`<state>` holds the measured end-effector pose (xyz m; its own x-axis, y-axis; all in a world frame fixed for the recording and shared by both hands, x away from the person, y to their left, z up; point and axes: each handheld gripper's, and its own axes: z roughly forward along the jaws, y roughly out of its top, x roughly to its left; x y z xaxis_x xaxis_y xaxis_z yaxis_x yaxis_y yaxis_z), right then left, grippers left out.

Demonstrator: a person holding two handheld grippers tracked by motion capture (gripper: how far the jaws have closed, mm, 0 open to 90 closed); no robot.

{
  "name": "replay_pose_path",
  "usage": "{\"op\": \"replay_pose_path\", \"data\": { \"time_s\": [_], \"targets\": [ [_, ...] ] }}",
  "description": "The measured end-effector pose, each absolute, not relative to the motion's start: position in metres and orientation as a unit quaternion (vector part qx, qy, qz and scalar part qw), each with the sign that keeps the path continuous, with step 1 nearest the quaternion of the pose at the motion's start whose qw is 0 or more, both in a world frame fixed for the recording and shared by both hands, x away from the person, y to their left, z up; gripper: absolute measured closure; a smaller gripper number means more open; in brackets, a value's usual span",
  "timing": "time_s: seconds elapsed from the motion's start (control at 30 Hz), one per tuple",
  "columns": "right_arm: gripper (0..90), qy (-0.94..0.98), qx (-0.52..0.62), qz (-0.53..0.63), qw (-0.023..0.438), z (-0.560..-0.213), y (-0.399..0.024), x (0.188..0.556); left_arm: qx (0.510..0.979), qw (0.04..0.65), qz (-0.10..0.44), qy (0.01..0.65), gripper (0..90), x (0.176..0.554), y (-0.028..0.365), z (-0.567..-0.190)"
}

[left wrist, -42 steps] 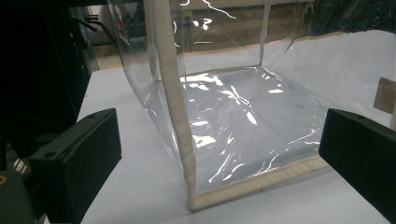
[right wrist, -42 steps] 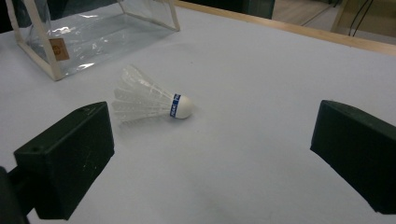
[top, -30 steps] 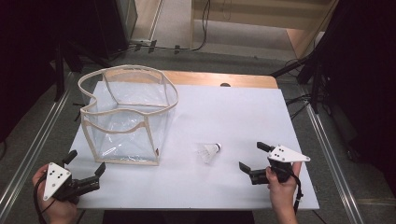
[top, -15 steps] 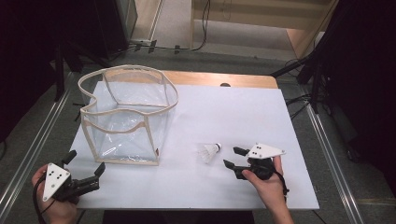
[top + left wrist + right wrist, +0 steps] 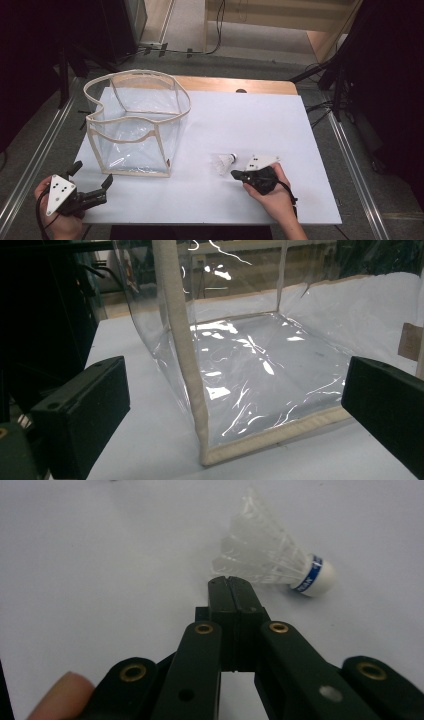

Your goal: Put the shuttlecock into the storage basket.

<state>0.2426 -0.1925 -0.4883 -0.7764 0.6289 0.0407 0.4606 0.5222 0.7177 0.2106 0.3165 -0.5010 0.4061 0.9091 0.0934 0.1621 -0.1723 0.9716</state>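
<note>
A white shuttlecock [image 5: 225, 162] with a blue band on its cork lies on its side on the white table [image 5: 250, 115]. In the right gripper view the shuttlecock [image 5: 272, 562] rests just beyond my right gripper [image 5: 230, 582], whose jaws have just been closing and now meet with nothing between them. From above, the right gripper [image 5: 235, 174] points left at the feathers. A clear plastic bag [image 5: 137, 125] with cream trim stands open at the left. My left gripper [image 5: 92, 175] is open near the front left corner, facing the bag's corner seam [image 5: 182, 350].
The table's front edge runs close to both hands. A wooden strip [image 5: 240, 85] borders the far edge, with metal rails [image 5: 350, 160] along both sides. Cables and dark stands sit on the floor beyond.
My right gripper moved left toward the shuttlecock and its jaws closed from wide open to shut. The left gripper, the bag and the shuttlecock stayed put.
</note>
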Motion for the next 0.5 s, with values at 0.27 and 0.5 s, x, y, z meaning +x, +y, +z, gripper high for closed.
{"op": "replay_pose_path", "data": {
  "time_s": [0.27,0.5],
  "targets": [
    [87.9,0.883,0.297,0.35,0.098,-0.5,-0.168,0.251,0.67,0.504,0.371,0.399,0.0,0.211,0.316,-0.501],
    [87.9,0.885,0.293,0.347,0.102,-0.501,-0.154,0.262,0.671,0.503,0.371,0.399,0.0,0.211,0.316,-0.501]
  ]
}}
